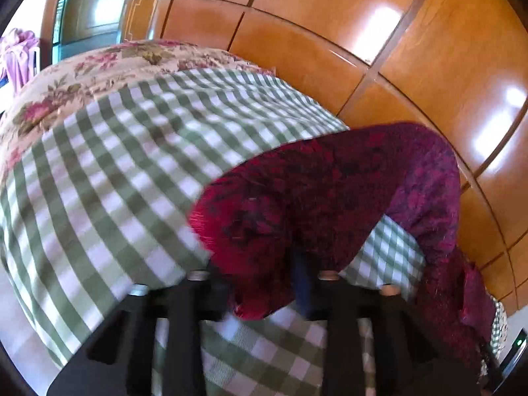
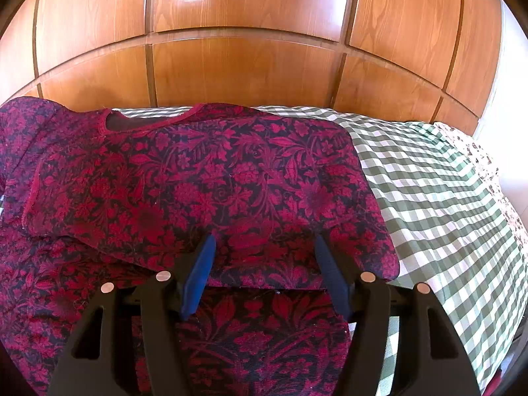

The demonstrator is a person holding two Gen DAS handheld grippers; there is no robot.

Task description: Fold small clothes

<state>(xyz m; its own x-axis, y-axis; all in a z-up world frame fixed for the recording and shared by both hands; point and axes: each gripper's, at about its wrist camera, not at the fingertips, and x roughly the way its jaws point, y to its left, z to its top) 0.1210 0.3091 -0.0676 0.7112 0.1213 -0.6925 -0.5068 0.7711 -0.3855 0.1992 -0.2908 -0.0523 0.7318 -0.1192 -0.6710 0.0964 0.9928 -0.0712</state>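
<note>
A red top with a dark floral print point(image 2: 204, 178) lies on the green-and-white checked cloth point(image 2: 445, 198), neckline toward the wardrobe, one sleeve folded over its front. My right gripper point(image 2: 264, 250) is open, its blue pads point(image 2: 201, 274) apart just above the top's lower part, holding nothing. In the left wrist view my left gripper point(image 1: 264, 283) is shut on a lifted part of the same top point(image 1: 330, 191), which arches up off the checked cloth point(image 1: 132, 165). The view is blurred and the cloth hides the left fingertips.
A glossy wooden wardrobe point(image 2: 250, 52) stands right behind the bed. A floral bedspread point(image 1: 82, 72) shows beyond the checked cloth. Pink clothing point(image 1: 16, 52) hangs at the far left of the left wrist view.
</note>
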